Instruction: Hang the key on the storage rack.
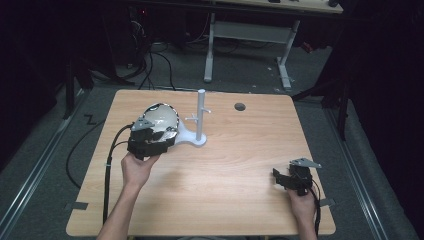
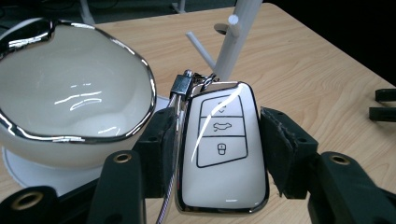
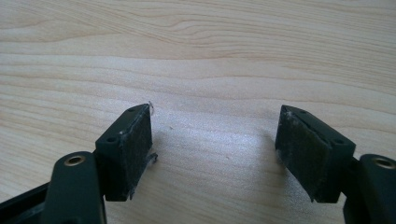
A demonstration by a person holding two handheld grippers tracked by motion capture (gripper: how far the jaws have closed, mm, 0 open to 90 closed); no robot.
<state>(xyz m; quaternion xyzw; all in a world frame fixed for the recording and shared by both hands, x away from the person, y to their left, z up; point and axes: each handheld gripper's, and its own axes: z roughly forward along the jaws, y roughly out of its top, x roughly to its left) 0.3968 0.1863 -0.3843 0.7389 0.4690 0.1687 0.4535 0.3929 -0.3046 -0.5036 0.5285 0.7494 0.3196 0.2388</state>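
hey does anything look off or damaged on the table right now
Nothing is spilled or knocked over. The one worn spot: the foam pads on the right gripper look frayed, with bits peeling at the edges. The left gripper holds the white car key fob squarely, beside the bowl and the upright white stand.

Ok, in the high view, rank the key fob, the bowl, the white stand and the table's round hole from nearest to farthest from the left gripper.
1. Key fob: clamped between the left gripper's jaws.
2. Bowl: right beside the gripper, just beyond it.
3. White stand: upright post to the right of the bowl.
4. Round hole: farther right, toward the table's far edge.
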